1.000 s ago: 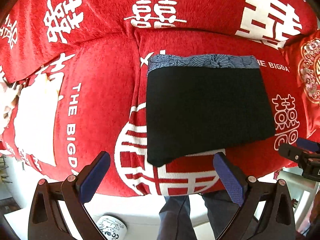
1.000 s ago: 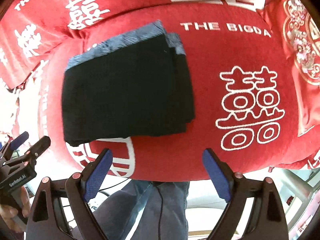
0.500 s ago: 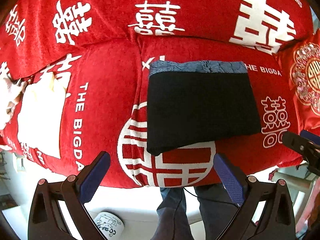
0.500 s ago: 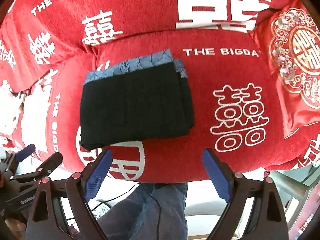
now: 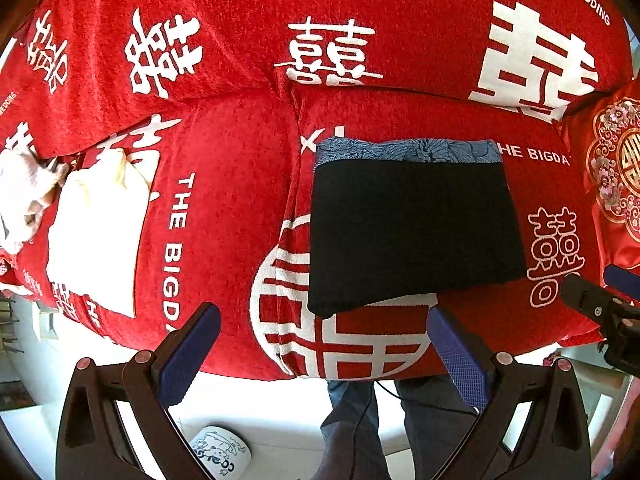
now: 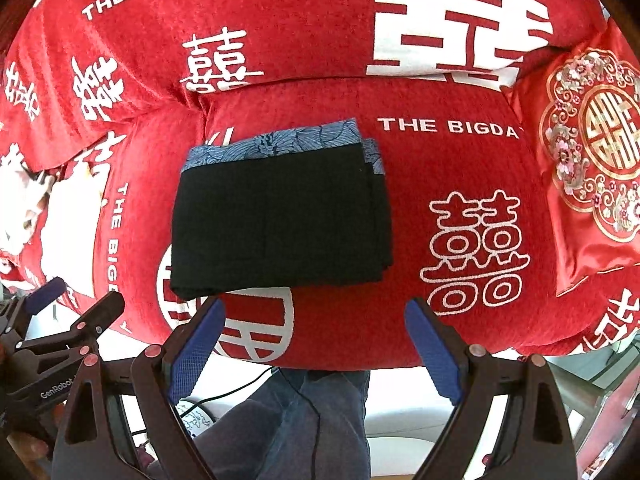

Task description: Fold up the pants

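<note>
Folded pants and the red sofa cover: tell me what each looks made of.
Folded pants: matte black fabric, probably a soft knit, showing no sheen; its blue patterned band looks like printed woven cloth. Red sofa cover: plush, chenille-like pile, judging by its nubby, slightly shimmering texture.

1. Your pants (image 5: 416, 232) are matt black cloth with a patterned blue woven band.
2. The sofa cover (image 5: 232, 200) under them is napped red fabric with a faint sheen.
3. The cushion (image 6: 592, 152) looks satin-glossy, with embroidery.
4. Your left gripper (image 5: 324, 356) has textured blue pads (image 5: 188, 352) on dark matt plastic.
</note>
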{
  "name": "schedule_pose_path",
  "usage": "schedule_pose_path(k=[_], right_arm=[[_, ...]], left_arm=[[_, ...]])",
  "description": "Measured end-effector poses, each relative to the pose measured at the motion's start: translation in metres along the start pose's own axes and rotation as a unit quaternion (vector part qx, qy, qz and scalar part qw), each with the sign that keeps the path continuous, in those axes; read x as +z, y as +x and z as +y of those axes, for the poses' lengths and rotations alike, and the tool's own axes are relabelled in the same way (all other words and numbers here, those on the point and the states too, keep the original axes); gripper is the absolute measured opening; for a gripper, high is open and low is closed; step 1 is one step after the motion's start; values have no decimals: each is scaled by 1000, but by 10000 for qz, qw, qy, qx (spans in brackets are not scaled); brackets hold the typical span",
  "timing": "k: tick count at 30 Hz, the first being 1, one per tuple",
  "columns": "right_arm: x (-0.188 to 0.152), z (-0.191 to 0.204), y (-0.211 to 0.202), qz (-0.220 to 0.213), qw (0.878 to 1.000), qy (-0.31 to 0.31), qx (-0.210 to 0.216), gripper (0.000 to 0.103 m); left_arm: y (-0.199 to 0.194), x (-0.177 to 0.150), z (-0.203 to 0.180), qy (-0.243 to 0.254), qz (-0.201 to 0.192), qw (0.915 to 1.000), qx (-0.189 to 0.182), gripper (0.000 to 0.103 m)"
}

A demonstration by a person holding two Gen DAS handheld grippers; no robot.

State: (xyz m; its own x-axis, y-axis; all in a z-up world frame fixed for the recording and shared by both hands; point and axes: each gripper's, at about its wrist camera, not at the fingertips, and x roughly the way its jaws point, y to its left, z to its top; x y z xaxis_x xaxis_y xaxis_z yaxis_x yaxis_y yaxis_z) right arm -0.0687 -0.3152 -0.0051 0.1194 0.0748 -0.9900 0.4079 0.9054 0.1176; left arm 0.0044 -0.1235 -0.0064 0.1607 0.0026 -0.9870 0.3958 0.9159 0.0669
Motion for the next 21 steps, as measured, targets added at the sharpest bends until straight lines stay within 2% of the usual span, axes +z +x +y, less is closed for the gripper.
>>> schedule_pose_path(k=[21], right_arm=[[1, 8, 2, 16, 9999, -125, -76, 93]], left_arm=[[-1, 1, -1, -14, -2, 10000, -25, 103]])
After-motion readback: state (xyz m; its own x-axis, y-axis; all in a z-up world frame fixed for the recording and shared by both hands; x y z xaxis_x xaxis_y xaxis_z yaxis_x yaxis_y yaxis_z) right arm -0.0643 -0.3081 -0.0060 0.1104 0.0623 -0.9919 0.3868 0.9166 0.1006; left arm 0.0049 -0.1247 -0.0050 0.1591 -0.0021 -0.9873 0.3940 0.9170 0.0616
